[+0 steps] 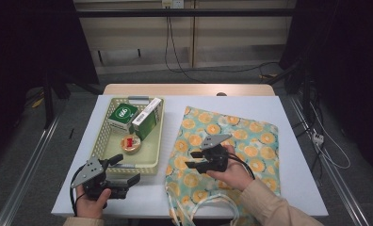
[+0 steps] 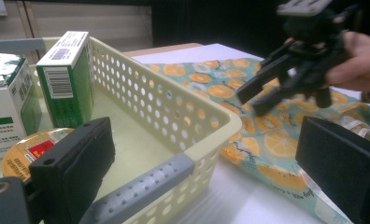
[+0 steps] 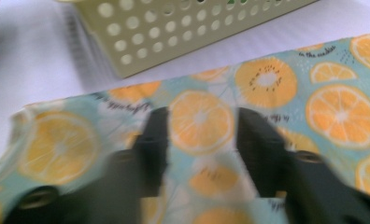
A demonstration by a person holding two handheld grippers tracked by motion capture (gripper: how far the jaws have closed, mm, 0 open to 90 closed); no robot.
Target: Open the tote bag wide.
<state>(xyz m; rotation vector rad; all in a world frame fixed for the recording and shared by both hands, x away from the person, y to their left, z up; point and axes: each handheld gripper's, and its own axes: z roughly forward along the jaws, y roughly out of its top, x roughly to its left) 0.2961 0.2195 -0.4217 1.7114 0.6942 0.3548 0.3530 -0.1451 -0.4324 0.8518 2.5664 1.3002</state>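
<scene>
A cloth bag (image 1: 241, 136) printed with orange slices lies flat on the right half of the white table. My right gripper (image 1: 194, 159) hovers over the bag's left part, open, with nothing between its jaws. The right gripper view looks past the right gripper (image 3: 202, 126) onto the bag (image 3: 342, 107). My left gripper (image 1: 123, 169) is held at the front corner of a pale yellow perforated basket (image 1: 154, 141), open and holding nothing. The left gripper view has the left gripper (image 2: 206, 172) wide apart, the basket (image 2: 174, 107) corner between the jaws untouched, and the right gripper (image 2: 251, 103) beyond.
The basket holds two green-and-white boxes (image 1: 122, 116) (image 1: 147, 117) and a roll of tape (image 1: 130, 142). The bag's white handles (image 1: 208, 202) curl at the table's near edge. Bare white table (image 1: 297, 155) lies right of the bag. Cables trail on the floor behind.
</scene>
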